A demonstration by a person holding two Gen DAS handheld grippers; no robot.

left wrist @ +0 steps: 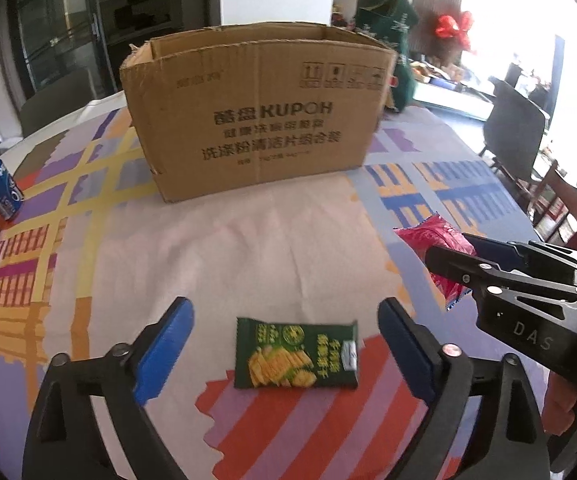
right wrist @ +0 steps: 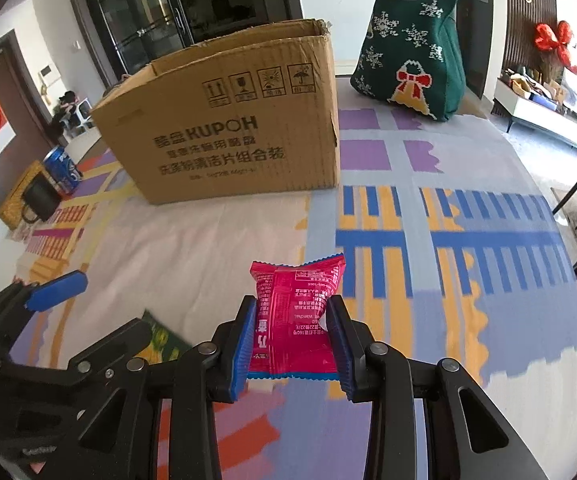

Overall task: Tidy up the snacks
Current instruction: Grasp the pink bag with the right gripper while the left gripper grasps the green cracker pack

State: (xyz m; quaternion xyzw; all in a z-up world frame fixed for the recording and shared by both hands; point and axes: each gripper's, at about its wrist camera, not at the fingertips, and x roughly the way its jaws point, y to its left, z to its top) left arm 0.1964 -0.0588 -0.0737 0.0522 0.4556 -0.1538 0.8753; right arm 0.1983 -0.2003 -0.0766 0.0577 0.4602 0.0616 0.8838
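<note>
the red pack (right wrist: pixel 296 316) is pinched between the right gripper (right wrist: pixel 290 344) pads, lifted off the cloth (right wrist: pixel 208 240). it should be carried level over the box (right wrist: pixel 228 136) rim before release. the left gripper (left wrist: pixel 284 344) stands wide, empty, straddling the green pack (left wrist: pixel 296 354).

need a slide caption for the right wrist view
Right tongs shut on a pink snack packet, with the open cardboard box ahead on the patterned tablecloth.

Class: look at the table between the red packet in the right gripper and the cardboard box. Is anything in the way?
Nothing visible. The red packet sits clamped in the right gripper; only bare tablecloth lies before the open-topped box.
</note>
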